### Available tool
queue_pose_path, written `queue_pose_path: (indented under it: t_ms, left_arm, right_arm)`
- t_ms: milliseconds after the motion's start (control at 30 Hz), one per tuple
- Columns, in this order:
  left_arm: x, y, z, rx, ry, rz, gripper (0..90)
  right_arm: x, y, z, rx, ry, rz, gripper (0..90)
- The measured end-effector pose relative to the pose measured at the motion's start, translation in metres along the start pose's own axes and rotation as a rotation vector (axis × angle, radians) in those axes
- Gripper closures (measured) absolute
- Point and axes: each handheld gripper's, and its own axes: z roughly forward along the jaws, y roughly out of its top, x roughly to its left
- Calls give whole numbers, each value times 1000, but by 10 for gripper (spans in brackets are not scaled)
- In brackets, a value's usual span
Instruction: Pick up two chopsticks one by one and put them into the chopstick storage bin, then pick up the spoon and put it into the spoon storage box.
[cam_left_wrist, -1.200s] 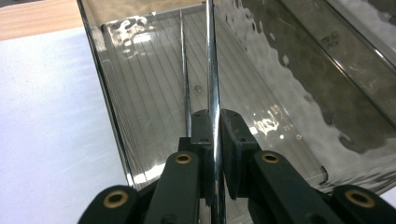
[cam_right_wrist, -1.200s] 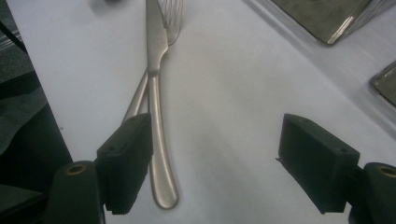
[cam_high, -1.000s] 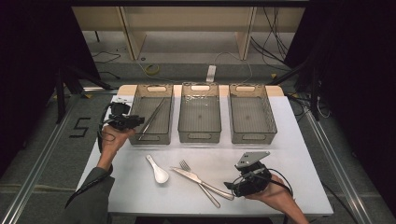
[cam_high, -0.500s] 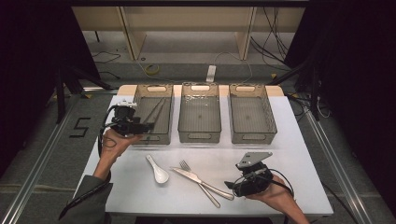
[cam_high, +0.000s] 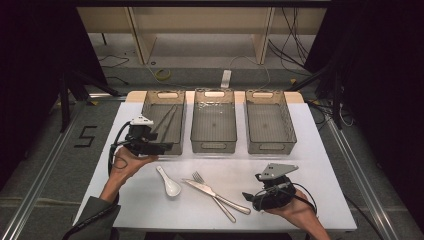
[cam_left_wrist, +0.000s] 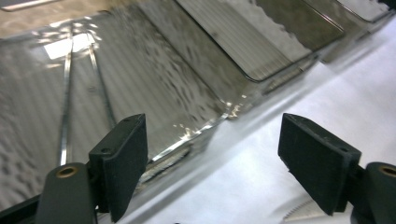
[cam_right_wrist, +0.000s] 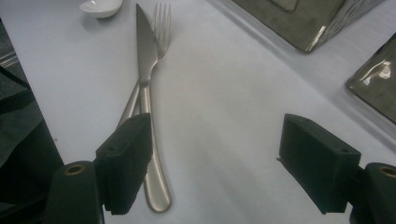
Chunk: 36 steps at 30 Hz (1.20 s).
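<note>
Chopsticks (cam_high: 167, 120) lie inside the leftmost of three clear bins (cam_high: 163, 121), stretched along its floor; in the left gripper view the pair (cam_left_wrist: 65, 112) shows through the rippled plastic, just beyond the jaws. The left tool (cam_high: 161, 147) hangs at the near edge of that bin, its jaws spread wide after opening just now, with nothing between them. The middle bin (cam_high: 214, 121) and right bin (cam_high: 269, 122) stand beside it on the white counter (cam_high: 320, 165). Nearer the person, a white spoon (cam_high: 169, 182) lies apart from a knife (cam_high: 216, 192) crossed over a fork (cam_high: 210, 195). The right tool (cam_high: 249, 196) rests low by the knife's handle end, jaws wide and empty; in the right gripper view the knife (cam_right_wrist: 145, 70) and fork (cam_right_wrist: 161, 28) lie ahead of its left jaw.
</note>
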Motion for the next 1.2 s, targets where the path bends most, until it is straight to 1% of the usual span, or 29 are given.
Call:
queue_pose_path:
  t_ms: [33,100,167,200,233,300,367,400,433,467,567,600,667,733,767,800,867,900,933,967,1033,1067,1133,1200]
  left_arm:
    - [-4,-3,3,15,-7,8,229]
    - [-5,-4,4,22,-11,9,223]
    - [-10,-8,11,55,-27,30,215]
    - [-10,-8,11,55,-27,30,214]
    - [-13,-9,16,77,-27,46,212]
    - [-14,-9,19,83,-35,45,212]
    - [-16,-10,20,97,-39,54,214]
    - [-17,-10,21,102,-41,63,219]
    - [-17,-10,21,102,-41,63,229]
    - [-19,-11,23,114,-41,81,243]
    - [-20,-13,25,125,-38,86,278]
    - [-21,-15,26,141,-35,97,290]
    - [-21,-17,27,153,-42,97,313]
    - [-22,-19,27,170,-45,104,348]
    - [-22,-19,27,170,-45,104,370]
    - [-23,-21,27,179,-37,106,400]
    - [-22,-23,27,193,-41,108,453]
    - [-22,-24,27,199,-43,112,516]
    - [-22,-25,27,208,-42,113,559]
    - [-22,-26,28,217,-35,122,589]
    - [-22,-26,29,233,-29,126,660]
    - [-21,-27,30,237,-29,127,685]
    - [-21,-28,31,245,-31,133,765]
    - [-21,-29,33,253,-25,143,831]
  right_arm:
    - [-1,-1,-1,-10,-5,6,264]
    - [-2,-3,-2,-27,-11,18,265]
    - [-4,-6,-4,-43,-15,29,265]
    - [-6,-8,-4,-50,-17,37,264]
    - [-7,-10,-5,-56,-19,44,265]
    - [-10,-12,-6,-64,-20,58,264]
    - [-12,-15,-7,-75,-22,69,264]
    - [-12,-15,-8,-79,-22,74,265]
    - [-13,-16,-9,-81,-24,77,265]
    - [-13,-17,-10,-86,-24,81,264]
    - [-13,-18,-11,-89,-26,84,264]
    - [-13,-18,-12,-89,-24,83,265]
    - [-12,-18,-12,-88,-25,83,265]
    - [-11,-18,-13,-90,-25,83,265]
    - [-11,-18,-13,-90,-26,83,264]
    - [-11,-18,-14,-93,-26,85,265]
    - [-12,-18,-14,-99,-26,87,265]
    - [-12,-18,-15,-99,-26,88,265]
    - [-12,-19,-15,-99,-27,88,265]
    - [-12,-19,-15,-99,-27,90,265]
    - [-12,-20,-15,-98,-26,92,265]
    - [-12,-20,-15,-97,-26,91,265]
    - [-12,-20,-15,-98,-26,92,265]
    - [-12,-20,-15,-97,-27,91,267]
